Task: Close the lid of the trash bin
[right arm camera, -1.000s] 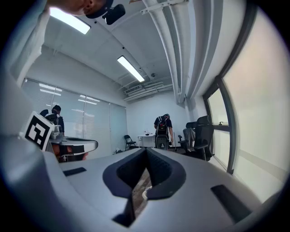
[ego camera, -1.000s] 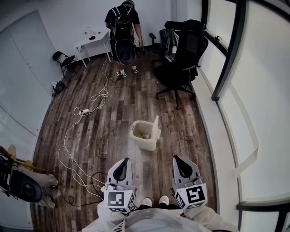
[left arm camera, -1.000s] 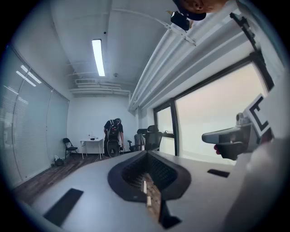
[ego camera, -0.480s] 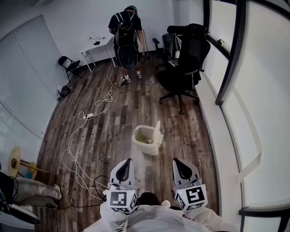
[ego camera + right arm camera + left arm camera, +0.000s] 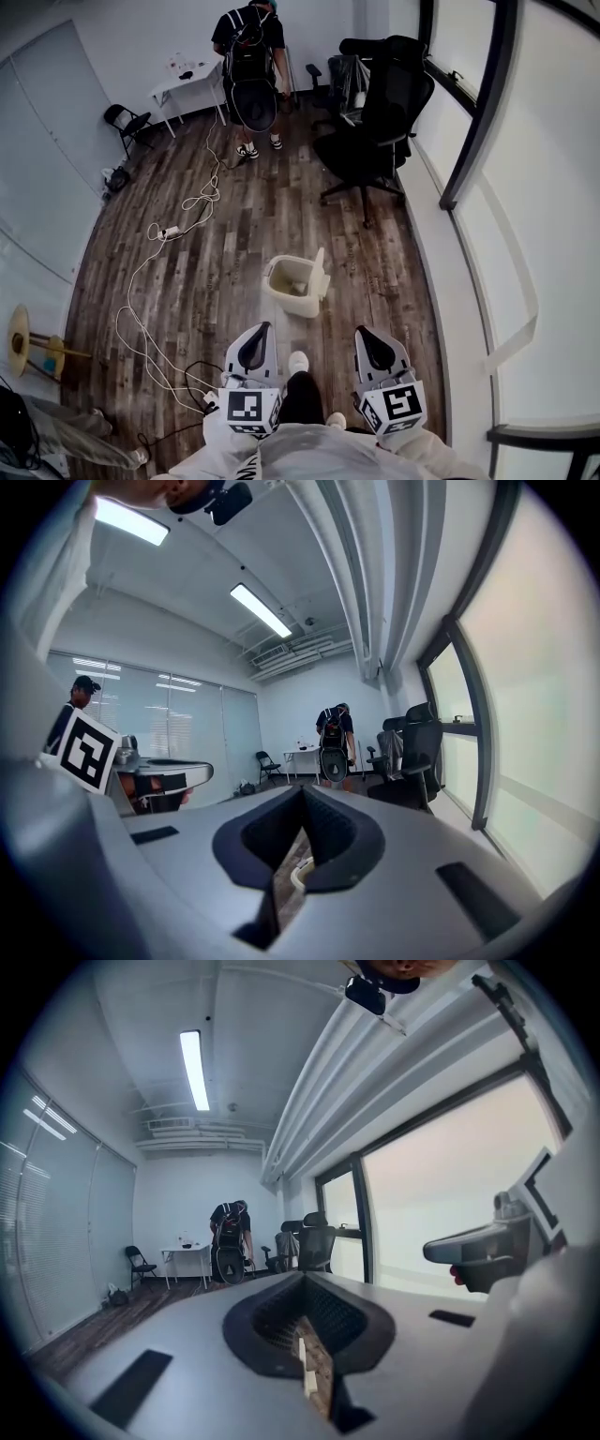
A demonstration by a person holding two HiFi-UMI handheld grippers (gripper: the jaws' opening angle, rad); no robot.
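The small white trash bin (image 5: pixel 292 289) stands on the wood floor ahead of me. Its lid (image 5: pixel 320 271) is up, hinged at the bin's right side, and the inside shows. Both grippers are held low, short of the bin and apart from it. The left gripper (image 5: pixel 251 343) sits below and left of the bin, the right gripper (image 5: pixel 371 343) below and right. Each has its jaws together with nothing held. In the left gripper view the left gripper (image 5: pixel 305 1283) shows only floor through the slit. The right gripper (image 5: pixel 302 799) shows a white rim through the slit.
A person with a backpack (image 5: pixel 249 66) stands at the far end by a white table (image 5: pixel 187 82). A black office chair (image 5: pixel 377 117) is at the back right. Cables (image 5: pixel 155 281) run along the floor at left. A glass wall (image 5: pixel 525 187) lines the right. My shoe (image 5: pixel 298 362) is between the grippers.
My leg and shoe have come forward between the grippers and the view has shifted slightly. The bin's lid stays up and both grippers keep their places.
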